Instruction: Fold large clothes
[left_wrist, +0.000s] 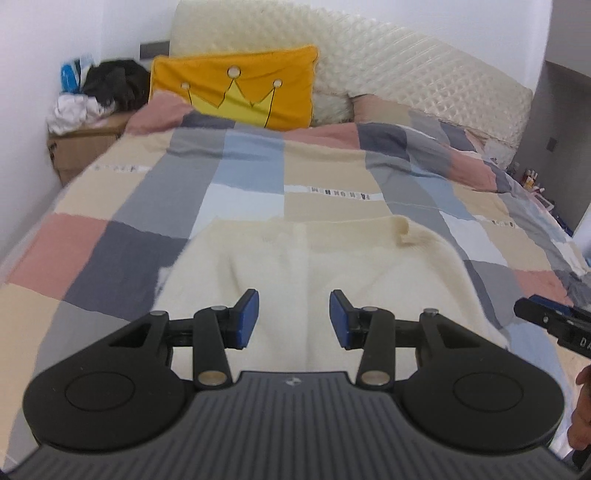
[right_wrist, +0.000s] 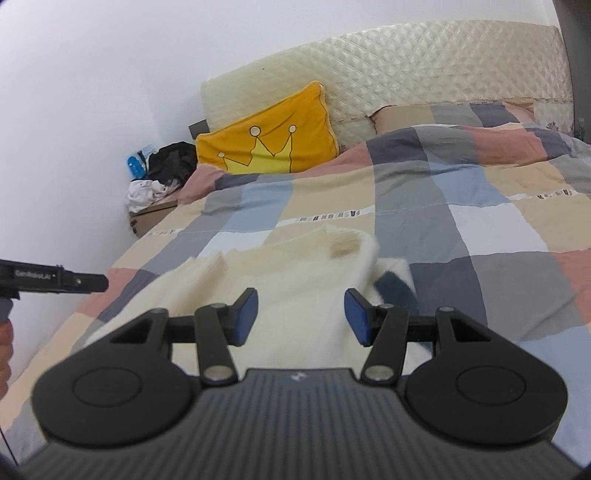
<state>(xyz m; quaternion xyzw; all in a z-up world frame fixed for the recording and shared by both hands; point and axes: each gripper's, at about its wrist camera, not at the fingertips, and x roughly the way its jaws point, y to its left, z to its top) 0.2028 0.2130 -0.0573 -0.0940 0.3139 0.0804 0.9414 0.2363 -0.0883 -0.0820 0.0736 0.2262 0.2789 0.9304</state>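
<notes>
A cream knitted sweater (left_wrist: 295, 266) lies spread on the checked bedspread (left_wrist: 110, 236), its ribbed collar (left_wrist: 404, 230) toward the headboard. My left gripper (left_wrist: 293, 319) hovers open and empty over the sweater's near part. In the right wrist view the same sweater (right_wrist: 288, 273) lies ahead with its collar (right_wrist: 347, 243) at the far right. My right gripper (right_wrist: 301, 317) is open and empty above its near right part. Each gripper shows at the other view's edge: the right one (left_wrist: 554, 321), the left one (right_wrist: 55, 280).
A yellow crown cushion (left_wrist: 240, 92) leans on the quilted cream headboard (left_wrist: 406, 62). A cardboard box (left_wrist: 81, 147) piled with dark and white clothes stands by the wall at the bed's left. The bedspread is bunched near the pillows (right_wrist: 480, 147).
</notes>
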